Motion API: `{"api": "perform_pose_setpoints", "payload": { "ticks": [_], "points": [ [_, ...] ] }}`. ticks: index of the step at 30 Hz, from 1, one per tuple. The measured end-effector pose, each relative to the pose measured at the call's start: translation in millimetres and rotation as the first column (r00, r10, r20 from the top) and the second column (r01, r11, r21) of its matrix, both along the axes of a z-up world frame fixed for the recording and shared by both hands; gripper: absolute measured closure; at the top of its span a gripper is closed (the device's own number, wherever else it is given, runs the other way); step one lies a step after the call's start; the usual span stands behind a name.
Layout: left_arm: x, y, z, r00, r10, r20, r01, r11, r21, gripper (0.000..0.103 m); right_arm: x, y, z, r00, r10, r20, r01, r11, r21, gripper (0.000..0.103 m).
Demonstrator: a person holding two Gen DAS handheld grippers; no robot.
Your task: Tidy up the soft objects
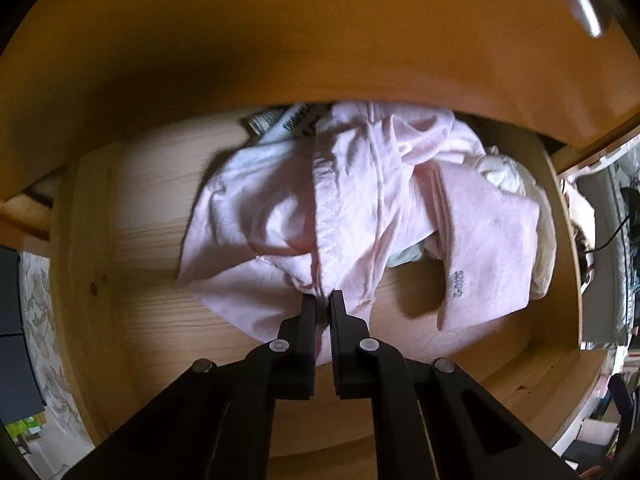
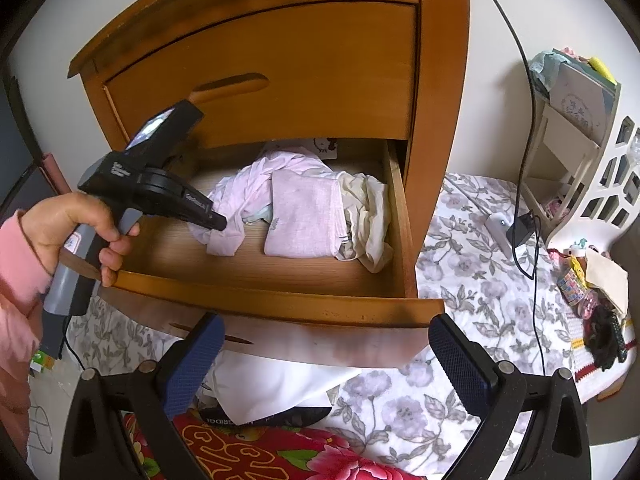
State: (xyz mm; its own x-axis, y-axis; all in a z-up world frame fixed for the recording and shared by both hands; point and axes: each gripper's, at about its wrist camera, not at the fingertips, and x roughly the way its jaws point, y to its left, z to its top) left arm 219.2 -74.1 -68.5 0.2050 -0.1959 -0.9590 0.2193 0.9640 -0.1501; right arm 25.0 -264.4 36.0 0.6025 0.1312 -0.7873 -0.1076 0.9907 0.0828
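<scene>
The left tongs (image 1: pixel 323 300) are reaching down into the open drawer (image 2: pixel 400 216) of a wooden nightstand (image 2: pixel 444 80) and are clenching a hem of the pale pink garment (image 1: pixel 280 208), their jaws pinching the fabric. The garment is lying crumpled on the drawer floor, touching a folded pink cloth (image 2: pixel 306 216) just beside it; a cream garment (image 2: pixel 368 216) is lying against the drawer's right wall. A hand (image 2: pixel 76 228) is gripping the left tool's handle. The right tongs (image 2: pixel 326 364) are hanging released, jaws wide apart, in front of the drawer above the floral bedspread (image 2: pixel 472 280).
</scene>
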Motion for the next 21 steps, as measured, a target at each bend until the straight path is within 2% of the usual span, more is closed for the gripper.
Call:
{"api": "perform_pose_setpoints", "payload": {
  "ticks": [5,10,21],
  "points": [
    [-14.8,27.6,14.4,0.993,0.076,0.090,-0.070,0.995,-0.068,0.098,-1.7,-1.8,1.4,1.000,-0.009,0.001,0.009,1.000,-0.002,0.000],
    [-33.9,57.0,34.0,0.971,0.165,0.173,-0.141,0.980,-0.144,0.098,-3.7,1.5,3.6,1.000,-0.002,0.003,0.002,1.000,-0.005,0.000],
    [-81.8,84.3,65.6,0.924,0.251,0.289,-0.173,0.947,-0.270,0.098,-2.7,2.6,0.5,1.000,-0.004,-0.008,0.004,1.000,-0.010,0.000]
  ]
}}
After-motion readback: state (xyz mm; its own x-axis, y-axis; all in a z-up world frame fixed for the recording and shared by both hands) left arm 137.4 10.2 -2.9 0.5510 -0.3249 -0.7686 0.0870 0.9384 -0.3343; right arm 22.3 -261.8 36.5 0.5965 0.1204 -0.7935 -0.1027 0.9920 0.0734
